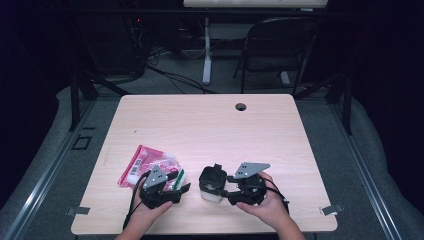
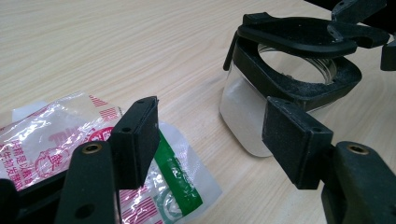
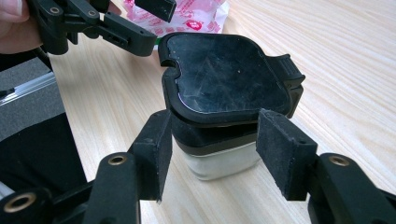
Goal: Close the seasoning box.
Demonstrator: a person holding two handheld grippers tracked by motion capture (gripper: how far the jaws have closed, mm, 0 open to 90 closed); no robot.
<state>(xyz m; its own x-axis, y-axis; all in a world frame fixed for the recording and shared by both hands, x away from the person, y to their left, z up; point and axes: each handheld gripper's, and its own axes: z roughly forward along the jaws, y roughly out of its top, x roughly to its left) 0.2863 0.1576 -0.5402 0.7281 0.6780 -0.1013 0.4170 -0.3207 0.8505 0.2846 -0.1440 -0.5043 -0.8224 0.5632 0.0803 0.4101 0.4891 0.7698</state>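
Black-lidded clear jar (image 1: 212, 184) sits on the bench (image 1: 210, 125) right between our right tongs (image 3: 212, 135), jaws apart either side of it (not pressing), while our left tongs (image 2: 210, 135) hang apart over the pink packet (image 1: 145, 165) just beside.

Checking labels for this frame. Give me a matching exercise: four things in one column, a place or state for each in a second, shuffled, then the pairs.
Things:
1. jar
2. lid
3. packet
4. left gripper

Places or states:
A. lies flat on the table, pink and clear plastic
B. black, hinged, tilted half open
C. clear, stands upright in front of the right gripper
D. jaws open, over the edge of the packet

Pairs: 1-C, 2-B, 3-A, 4-D
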